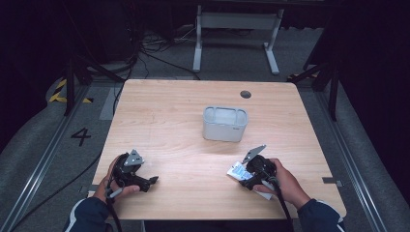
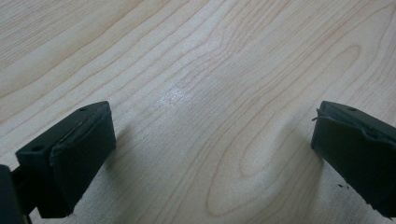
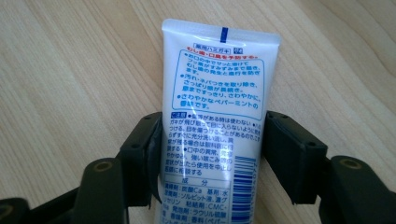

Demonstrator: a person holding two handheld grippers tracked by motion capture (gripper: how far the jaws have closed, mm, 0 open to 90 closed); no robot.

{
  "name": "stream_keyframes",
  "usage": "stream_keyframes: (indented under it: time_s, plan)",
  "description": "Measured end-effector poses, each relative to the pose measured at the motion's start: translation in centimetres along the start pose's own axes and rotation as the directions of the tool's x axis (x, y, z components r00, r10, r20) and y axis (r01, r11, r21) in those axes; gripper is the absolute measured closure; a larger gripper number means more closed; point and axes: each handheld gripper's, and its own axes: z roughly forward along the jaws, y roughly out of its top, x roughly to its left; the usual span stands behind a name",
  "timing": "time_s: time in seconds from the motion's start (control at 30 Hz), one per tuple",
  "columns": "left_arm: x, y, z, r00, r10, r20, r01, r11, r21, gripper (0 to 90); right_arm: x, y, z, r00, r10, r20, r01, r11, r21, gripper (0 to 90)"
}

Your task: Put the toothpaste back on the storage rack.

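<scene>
Straddling 1 tube [image 3: 212, 126]: right hand-held gripper [image 3: 212, 154]; 1 bin [image 1: 225, 123] nearby.

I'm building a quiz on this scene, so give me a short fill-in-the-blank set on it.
1. The right gripper has a white ____ between its jaws.
2. The tube lies on the ____ table.
3. The left gripper has ____ between its jaws.
4. The grey bin stands ____ on the table.

Missing words: tube; wooden; nothing; upright

A pale grey tub [image 1: 225, 124] with rounded corners stands near the middle of the wooden table [image 1: 169, 121]. A dark round hole [image 1: 245, 94] sits near the far edge. Beyond, a white frame [image 1: 237, 34] stands on grey floor [image 1: 34, 140] among black cables [image 1: 145, 50].
</scene>
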Motion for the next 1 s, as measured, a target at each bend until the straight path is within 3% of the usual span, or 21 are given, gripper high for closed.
stream_keyframes:
  time_s: [0.17, 0.4, 0.6, 1.0]
  plan:
    - [0.0, 0.0, 0.0, 1.0, 0.0, 0.0, 0.0, 1.0, 0.0, 0.2, 0.0, 0.5, 0.1, 1.0, 0.0, 0.0, 0.0, 1.0, 0.026, 43.4]
    - [0.0, 0.0, 0.0, 1.0, 0.0, 0.0, 0.0, 1.0, 0.0, 0.2, -0.1, 0.4, -0.1, 1.0, -0.005, -0.003, 0.005, 1.0, 0.016, 52.5]
    - [0.0, 0.0, 0.0, 1.0, 0.0, 0.0, 0.0, 1.0, 0.0, 0.2, -0.2, 0.1, -0.6, 0.9997, -0.004, -0.024, 0.004, 1.0, -0.009, 59.5]
    - [0.0, 0.0, 0.0, 1.0, 0.0, 0.0, 0.0, 1.0, 0.0, 0.2, -0.5, -0.7, -1.7, 0.9993, 0.001, -0.037, -0.003, 0.998, -0.058, 62.2]
